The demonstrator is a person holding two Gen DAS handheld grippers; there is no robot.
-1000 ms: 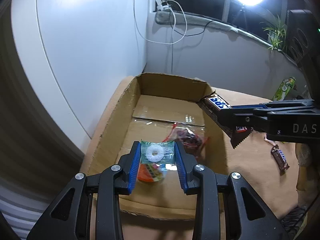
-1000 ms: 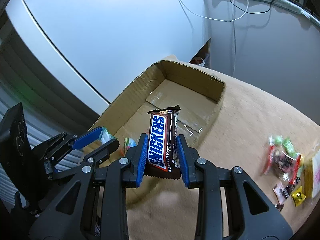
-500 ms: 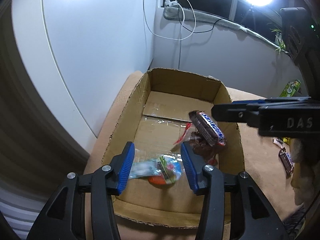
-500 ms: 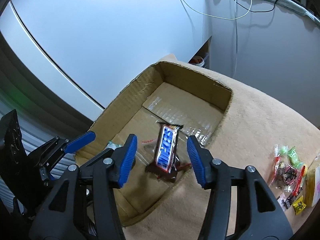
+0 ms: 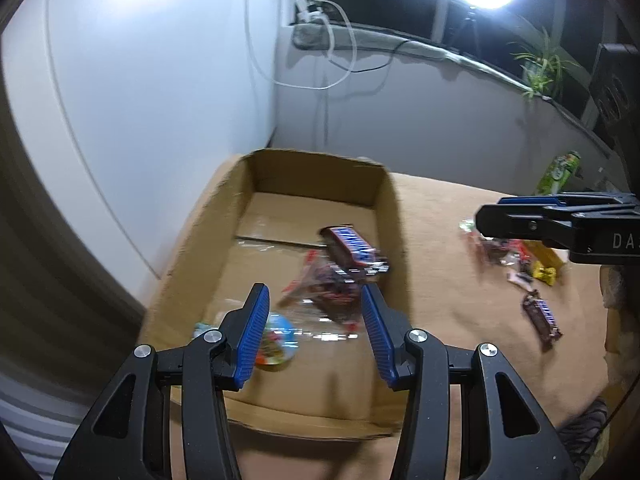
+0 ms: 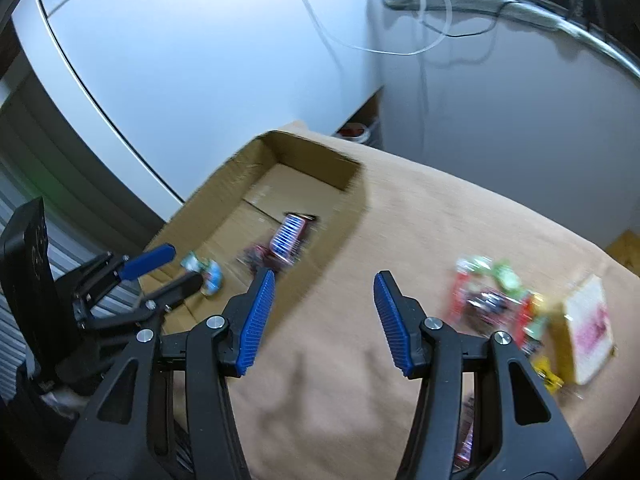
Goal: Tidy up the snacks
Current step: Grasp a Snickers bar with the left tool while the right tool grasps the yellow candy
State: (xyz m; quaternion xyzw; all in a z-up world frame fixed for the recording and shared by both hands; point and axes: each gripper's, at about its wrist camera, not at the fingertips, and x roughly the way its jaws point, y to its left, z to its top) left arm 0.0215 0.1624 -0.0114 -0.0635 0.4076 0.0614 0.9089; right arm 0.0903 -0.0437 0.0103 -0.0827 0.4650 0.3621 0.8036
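A: Status on the left hand-held gripper [image 5: 314, 328]?
B: Jaws spread wide, nothing between them. It hovers over the near end of the cardboard box [image 5: 384, 196].
A: Right one?
B: Right hand-held gripper [image 6: 324, 320] is equally wide open and empty. It sits over the tan surface [image 6: 440, 216], just right of the box's near corner.
A: Where are the snacks?
B: Three in the box. Snickers bar [image 5: 354, 250] lies tilted on top of a clear red-trimmed packet [image 5: 320, 292], against the right wall. A green and orange packet [image 5: 276, 344] lies at the near left, just beside the left blue pad.
A: Right wrist view agrees?
B: Yes. Bar [image 6: 290, 236] is inside near the right wall, green packet [image 6: 204, 270] toward the near end, close to the left gripper's fingertips [image 6: 160, 256]. Blurred, so no finer detail.
A: Outside the box?
B: A cluster on the surface, well apart from the box: red and green wrapped packets [image 6: 488, 288], a pale pouch with a pink print [image 6: 592, 320], small yellow pieces [image 5: 544, 274]. One dark small bar [image 5: 542, 316] lies alone, nearer the camera. A green can [image 5: 558, 172] stands at the far edge.
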